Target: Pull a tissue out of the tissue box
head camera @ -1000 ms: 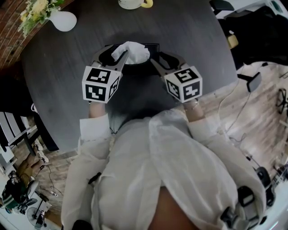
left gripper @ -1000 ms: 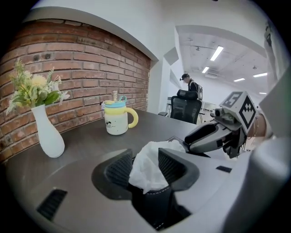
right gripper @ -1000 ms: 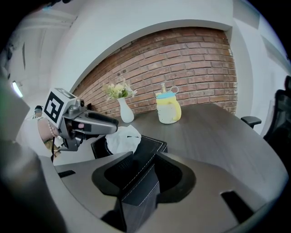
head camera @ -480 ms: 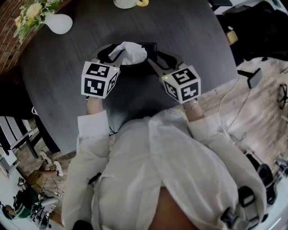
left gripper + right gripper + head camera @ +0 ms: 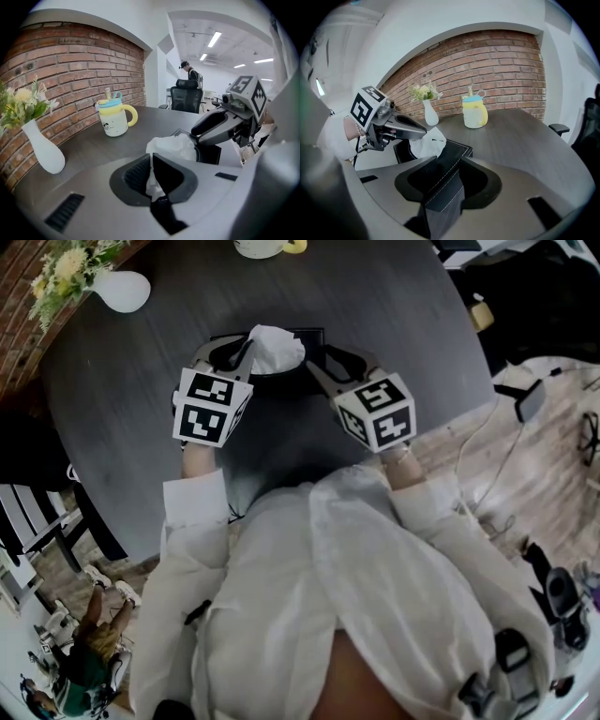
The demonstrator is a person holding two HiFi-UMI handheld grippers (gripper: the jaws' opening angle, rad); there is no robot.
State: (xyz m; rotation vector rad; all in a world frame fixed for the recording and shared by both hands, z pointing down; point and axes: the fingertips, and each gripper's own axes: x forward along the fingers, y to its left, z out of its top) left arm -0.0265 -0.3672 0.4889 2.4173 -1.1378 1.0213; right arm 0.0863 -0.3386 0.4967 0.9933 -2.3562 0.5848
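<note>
Loosely, white tissue [image 5: 275, 348] pokes from the tissue box [image 5: 456, 147] (black, stitched).

Soft, even light with sharp focus, fisheye bending and dark corners.

White tissue [image 5: 275, 346]; black tissue box [image 5: 453, 152] with pale stitching; dark grey wood-grain table [image 5: 394, 324]; white vase [image 5: 122, 289] at ten o'clock; yellow mug [image 5: 115, 122], blue lid, at twelve; red brick wall [image 5: 70, 70].
</note>
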